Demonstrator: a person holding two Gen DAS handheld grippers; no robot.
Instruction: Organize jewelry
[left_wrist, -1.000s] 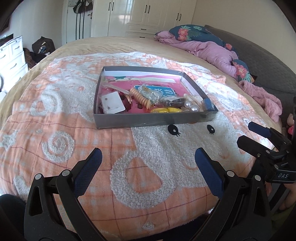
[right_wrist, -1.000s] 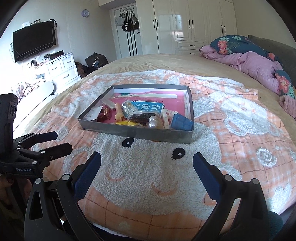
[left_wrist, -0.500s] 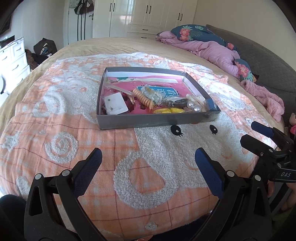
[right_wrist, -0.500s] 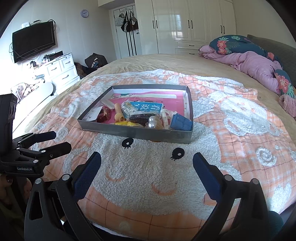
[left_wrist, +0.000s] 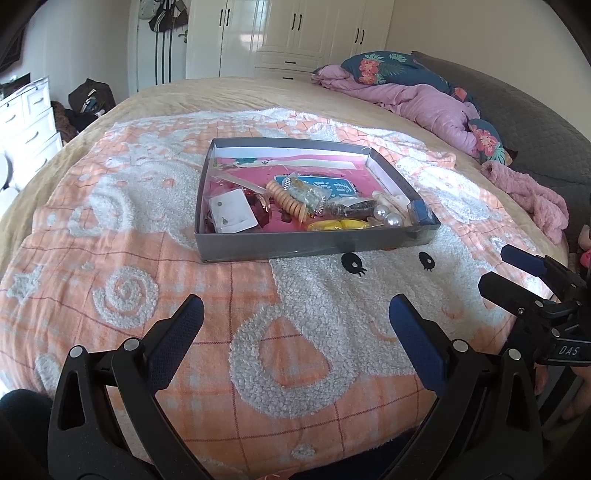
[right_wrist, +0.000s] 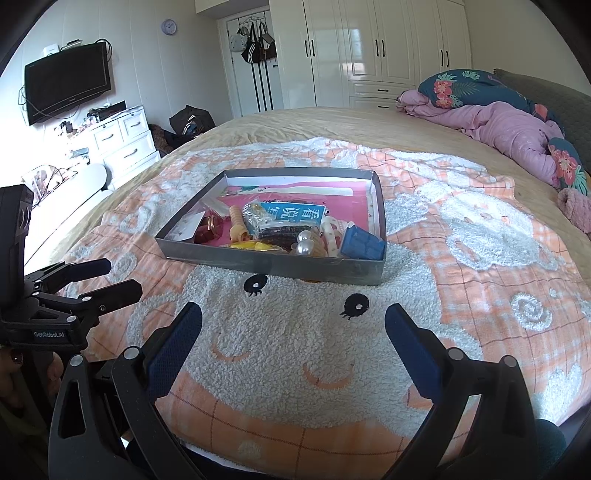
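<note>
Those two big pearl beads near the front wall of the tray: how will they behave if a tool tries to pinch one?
The pearl beads look round and glossy, so one would probably slip or squirt out of a flat-pad pinch. They sit wedged among clutter in the tray, which likely stops rolling until the neighbours shift. Whether they are joined as one piece is unclear.
</note>
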